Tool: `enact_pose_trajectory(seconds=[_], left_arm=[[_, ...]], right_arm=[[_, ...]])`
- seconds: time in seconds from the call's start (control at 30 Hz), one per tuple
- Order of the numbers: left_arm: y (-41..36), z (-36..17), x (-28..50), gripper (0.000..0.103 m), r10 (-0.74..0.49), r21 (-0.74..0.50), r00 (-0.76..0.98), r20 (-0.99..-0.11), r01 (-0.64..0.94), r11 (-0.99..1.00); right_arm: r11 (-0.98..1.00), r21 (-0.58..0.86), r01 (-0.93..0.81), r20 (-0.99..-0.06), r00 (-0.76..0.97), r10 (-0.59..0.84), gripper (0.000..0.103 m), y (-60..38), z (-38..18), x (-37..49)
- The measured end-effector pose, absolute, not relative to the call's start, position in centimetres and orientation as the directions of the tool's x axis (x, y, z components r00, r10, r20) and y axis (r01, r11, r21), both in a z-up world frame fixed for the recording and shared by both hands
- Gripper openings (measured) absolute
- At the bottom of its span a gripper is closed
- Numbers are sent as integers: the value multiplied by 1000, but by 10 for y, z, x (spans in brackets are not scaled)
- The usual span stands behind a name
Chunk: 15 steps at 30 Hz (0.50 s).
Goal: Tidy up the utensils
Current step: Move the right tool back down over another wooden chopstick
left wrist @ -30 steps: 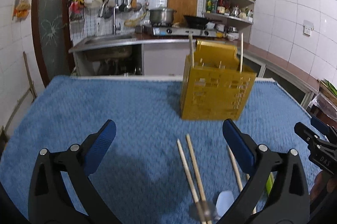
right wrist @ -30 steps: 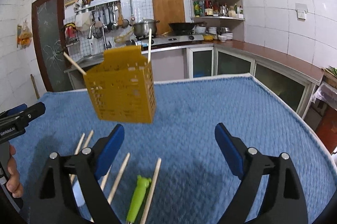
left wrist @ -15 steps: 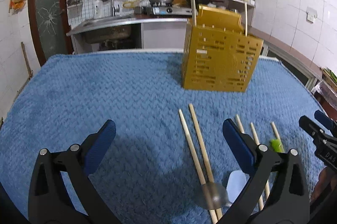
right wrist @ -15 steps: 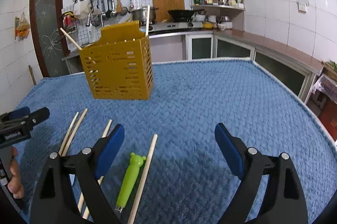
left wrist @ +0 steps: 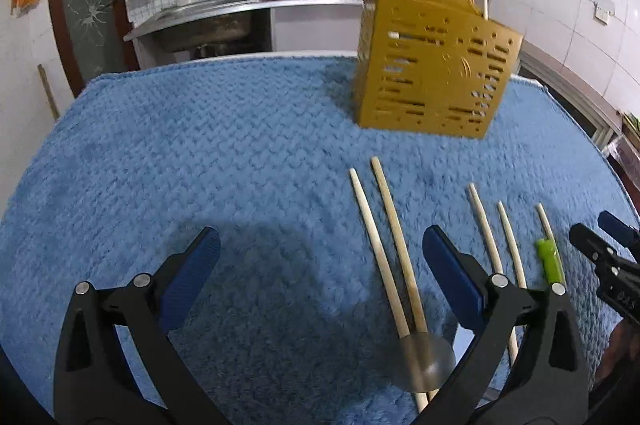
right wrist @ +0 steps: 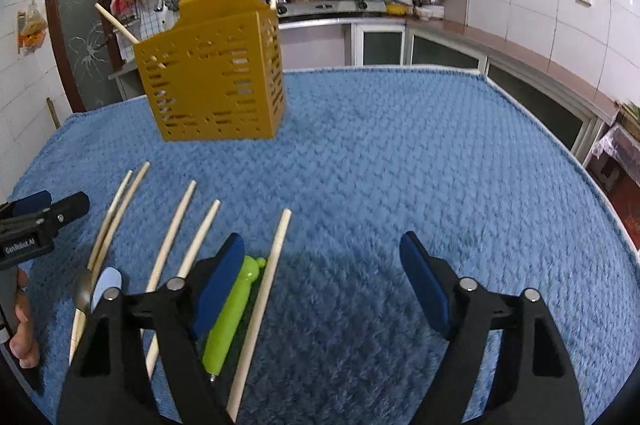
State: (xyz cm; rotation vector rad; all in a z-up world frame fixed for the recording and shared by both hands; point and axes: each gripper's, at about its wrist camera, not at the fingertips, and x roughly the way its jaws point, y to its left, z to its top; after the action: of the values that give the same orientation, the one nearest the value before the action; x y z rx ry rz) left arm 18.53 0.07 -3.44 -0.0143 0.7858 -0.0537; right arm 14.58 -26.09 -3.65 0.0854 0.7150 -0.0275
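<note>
A fluffy blue cloth (right wrist: 400,153) covers the tabletop in a white-tiled kitchen, with a sink (left wrist: 208,21) and a stove (right wrist: 332,7) on the counter behind. A yellow slotted utensil holder (right wrist: 216,81) stands upright at the far part of the cloth, with two chopsticks already inside. Five more chopsticks (left wrist: 396,249), a green-handled utensil (right wrist: 232,313) and a metal spoon (left wrist: 426,361) lie on the cloth nearer. The left tongs (left wrist: 320,277) are wide apart and empty, over two chopsticks. The right tongs (right wrist: 320,285) have just been closing a little but are released, grasping nothing; the green handle lies just beside the left blue pad (right wrist: 218,285).
</note>
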Motion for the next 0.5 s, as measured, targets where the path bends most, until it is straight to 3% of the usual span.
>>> enact_pose_trajectory(seconds=[0.13,0.33,0.5], left_arm=[[2,-36,188,96,-76,-61,692,-718,46,997],[-2,-36,189,77,-99,-65,682,-725,75,995],[-7,-35,189,59,-117,-64,673,-730,102,993]], right_arm=[[997,66,52,-682,731,7,69,-260,-41,151],[997,71,24,-702,711,33,61,-256,-45,154],[998,68,17,-724,689,38,45,-254,-48,157]])
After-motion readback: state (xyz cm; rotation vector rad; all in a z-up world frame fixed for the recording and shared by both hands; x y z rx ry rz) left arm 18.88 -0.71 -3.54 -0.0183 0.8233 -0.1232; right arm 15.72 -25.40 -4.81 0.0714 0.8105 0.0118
